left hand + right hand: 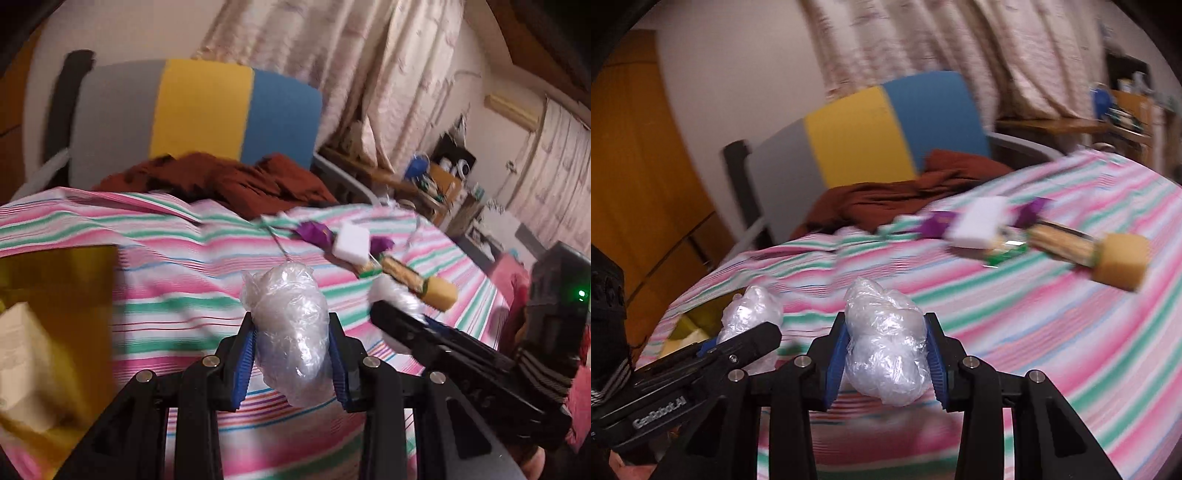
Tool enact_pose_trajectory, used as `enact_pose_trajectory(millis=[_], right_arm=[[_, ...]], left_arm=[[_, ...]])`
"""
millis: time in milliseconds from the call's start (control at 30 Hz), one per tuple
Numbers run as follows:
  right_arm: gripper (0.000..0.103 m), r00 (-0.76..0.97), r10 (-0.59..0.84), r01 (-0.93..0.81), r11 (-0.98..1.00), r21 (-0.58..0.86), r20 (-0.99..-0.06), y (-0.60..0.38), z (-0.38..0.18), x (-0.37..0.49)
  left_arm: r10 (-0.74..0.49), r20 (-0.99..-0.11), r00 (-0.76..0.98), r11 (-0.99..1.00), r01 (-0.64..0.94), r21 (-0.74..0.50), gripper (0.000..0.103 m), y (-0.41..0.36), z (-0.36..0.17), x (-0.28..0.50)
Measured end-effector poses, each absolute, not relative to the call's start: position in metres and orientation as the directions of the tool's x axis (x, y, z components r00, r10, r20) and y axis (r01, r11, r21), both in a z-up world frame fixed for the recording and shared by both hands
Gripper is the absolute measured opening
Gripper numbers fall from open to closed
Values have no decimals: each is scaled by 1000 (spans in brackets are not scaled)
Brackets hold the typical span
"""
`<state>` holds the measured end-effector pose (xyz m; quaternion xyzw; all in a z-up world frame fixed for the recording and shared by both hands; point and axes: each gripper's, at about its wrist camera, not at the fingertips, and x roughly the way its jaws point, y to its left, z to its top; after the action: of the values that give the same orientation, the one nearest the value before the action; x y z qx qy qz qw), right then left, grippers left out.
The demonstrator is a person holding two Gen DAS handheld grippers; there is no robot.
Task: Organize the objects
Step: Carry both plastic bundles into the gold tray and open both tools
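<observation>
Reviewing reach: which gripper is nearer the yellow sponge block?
Right. The right gripper, holding a plastic wad, sits just short of the yellow sponge block; the left gripper is farther back with its own wad.

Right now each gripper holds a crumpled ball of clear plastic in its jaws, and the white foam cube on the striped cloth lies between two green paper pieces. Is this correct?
Not quite: the paper pieces beside the white foam cube are purple, not green, as the right wrist view shows. The rest stands: the left gripper and the right gripper each hold a crumpled ball of clear plastic, over the striped cloth.

Open striped bedspread [1052, 332] before clutter [1052, 236]
</observation>
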<state>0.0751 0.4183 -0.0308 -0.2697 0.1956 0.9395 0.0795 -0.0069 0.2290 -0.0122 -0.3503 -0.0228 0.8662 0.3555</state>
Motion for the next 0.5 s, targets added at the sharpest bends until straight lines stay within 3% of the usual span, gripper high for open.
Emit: enact_pose_trajectory(millis=[300, 500], right_arm=[[40, -834, -233, 73, -946, 317, -501, 299, 1, 14], [40, -796, -334, 205, -933, 295, -505, 241, 10, -21]], left_arm=[[495, -560, -664, -867, -423, -264, 36, 111, 11, -5], [397, -563, -725, -916, -275, -292, 36, 46, 12, -10]])
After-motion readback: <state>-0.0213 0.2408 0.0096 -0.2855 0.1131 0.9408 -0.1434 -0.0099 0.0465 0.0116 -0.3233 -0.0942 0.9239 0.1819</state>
